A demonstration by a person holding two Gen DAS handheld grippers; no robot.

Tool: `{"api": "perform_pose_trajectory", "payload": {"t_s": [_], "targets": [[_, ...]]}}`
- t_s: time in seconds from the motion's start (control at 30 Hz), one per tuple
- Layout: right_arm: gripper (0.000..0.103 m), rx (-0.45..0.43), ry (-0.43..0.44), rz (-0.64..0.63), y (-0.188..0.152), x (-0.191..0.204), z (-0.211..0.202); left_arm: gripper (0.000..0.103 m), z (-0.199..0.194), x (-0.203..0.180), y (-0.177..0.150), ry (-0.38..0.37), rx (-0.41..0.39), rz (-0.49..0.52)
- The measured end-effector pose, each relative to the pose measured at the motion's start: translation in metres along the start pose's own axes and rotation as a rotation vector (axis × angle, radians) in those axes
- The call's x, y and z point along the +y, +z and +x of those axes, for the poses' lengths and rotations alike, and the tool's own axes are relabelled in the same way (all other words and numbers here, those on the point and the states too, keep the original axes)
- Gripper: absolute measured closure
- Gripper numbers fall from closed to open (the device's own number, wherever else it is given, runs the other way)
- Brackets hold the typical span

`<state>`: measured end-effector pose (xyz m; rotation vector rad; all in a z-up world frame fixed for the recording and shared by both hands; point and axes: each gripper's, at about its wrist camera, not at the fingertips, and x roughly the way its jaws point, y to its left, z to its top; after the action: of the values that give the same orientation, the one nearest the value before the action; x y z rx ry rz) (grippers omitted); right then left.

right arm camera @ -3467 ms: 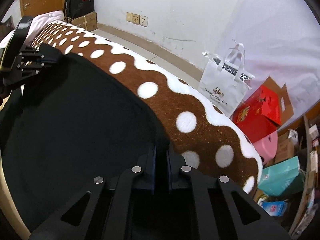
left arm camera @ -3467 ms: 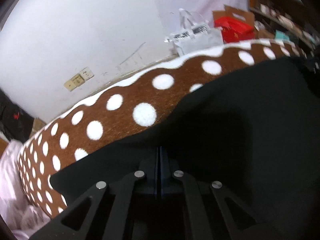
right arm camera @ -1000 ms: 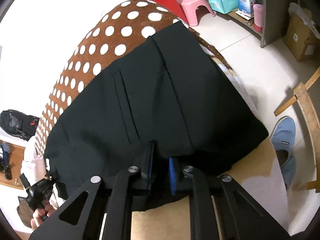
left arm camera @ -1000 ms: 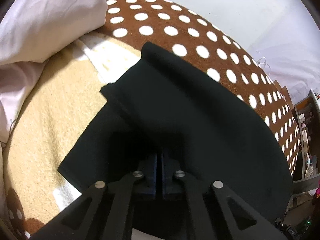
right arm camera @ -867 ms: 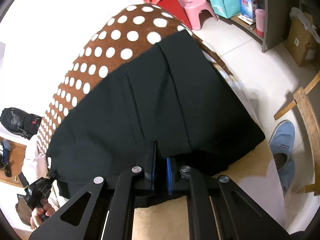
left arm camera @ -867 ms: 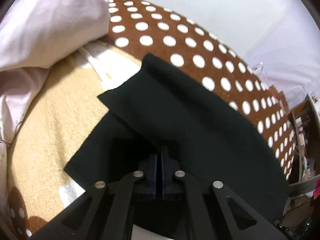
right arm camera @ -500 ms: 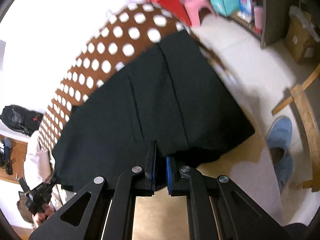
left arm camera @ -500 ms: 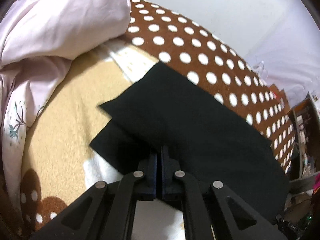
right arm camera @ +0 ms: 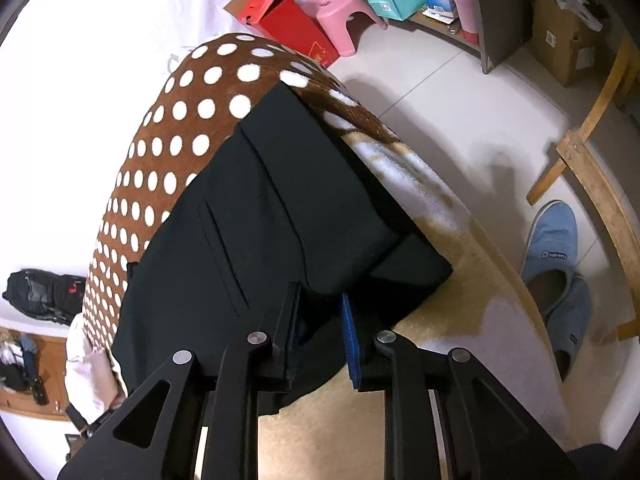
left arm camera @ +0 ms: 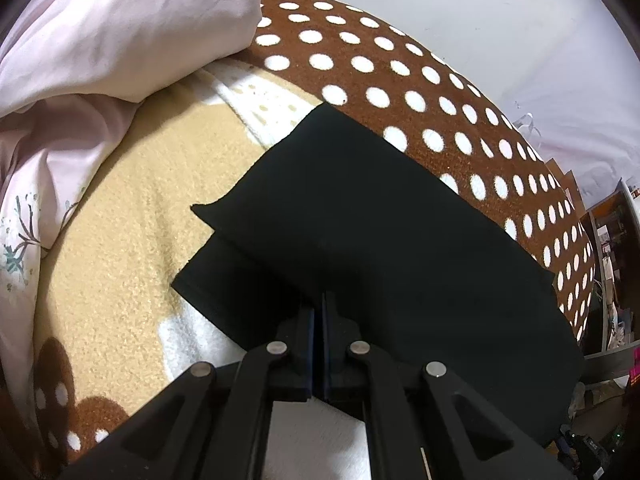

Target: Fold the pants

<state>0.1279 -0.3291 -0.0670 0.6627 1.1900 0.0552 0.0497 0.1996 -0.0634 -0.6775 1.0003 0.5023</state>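
Black pants (left arm camera: 380, 240) lie folded lengthwise on the bed, one leg on top of the other, its hem set back from the lower hem. My left gripper (left arm camera: 319, 312) is shut on the near edge of the pants at the leg end. In the right wrist view the waist end of the pants (right arm camera: 260, 216) shows a back pocket slit. My right gripper (right arm camera: 320, 312) is open, its jaws apart around the near waist edge, cloth lying between them.
The bed has a tan and white blanket (left arm camera: 132, 216) and a brown polka-dot cover (left arm camera: 400, 80). A pink pillow (left arm camera: 100, 32) lies at the leg end. Past the waist end the bed edge drops to a tiled floor with blue slippers (right arm camera: 556, 248), a pink stool (right arm camera: 340, 8) and boxes.
The pants were carried over and laid down folded on the bed. My right gripper has opened and let go of the waist edge. My left gripper stays shut.
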Motion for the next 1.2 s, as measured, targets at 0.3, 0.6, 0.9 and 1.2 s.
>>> {"api": "perform_pose_trajectory", "payload": {"t_s": [0.3, 0.6, 0.9, 1.2], "targets": [[0.093, -0.09, 0.026, -0.107, -0.002, 0.027, -0.03, 0.099, -0.019, -0.003, 0.004, -0.039, -0.037, 0.009], [0.093, -0.004, -0.074, -0.026, -0.007, -0.004, -0.014, 0.099, -0.001, 0.007, -0.011, 0.062, 0.116, 0.013], [0.092, 0.054, -0.134, -0.054, -0.009, -0.005, -0.002, 0.098, 0.006, 0.001, -0.015, 0.125, 0.154, 0.068], [0.079, -0.091, -0.266, -0.108, -0.018, 0.002, -0.044, 0.093, -0.022, 0.016, -0.008, 0.121, 0.075, 0.01]]}}
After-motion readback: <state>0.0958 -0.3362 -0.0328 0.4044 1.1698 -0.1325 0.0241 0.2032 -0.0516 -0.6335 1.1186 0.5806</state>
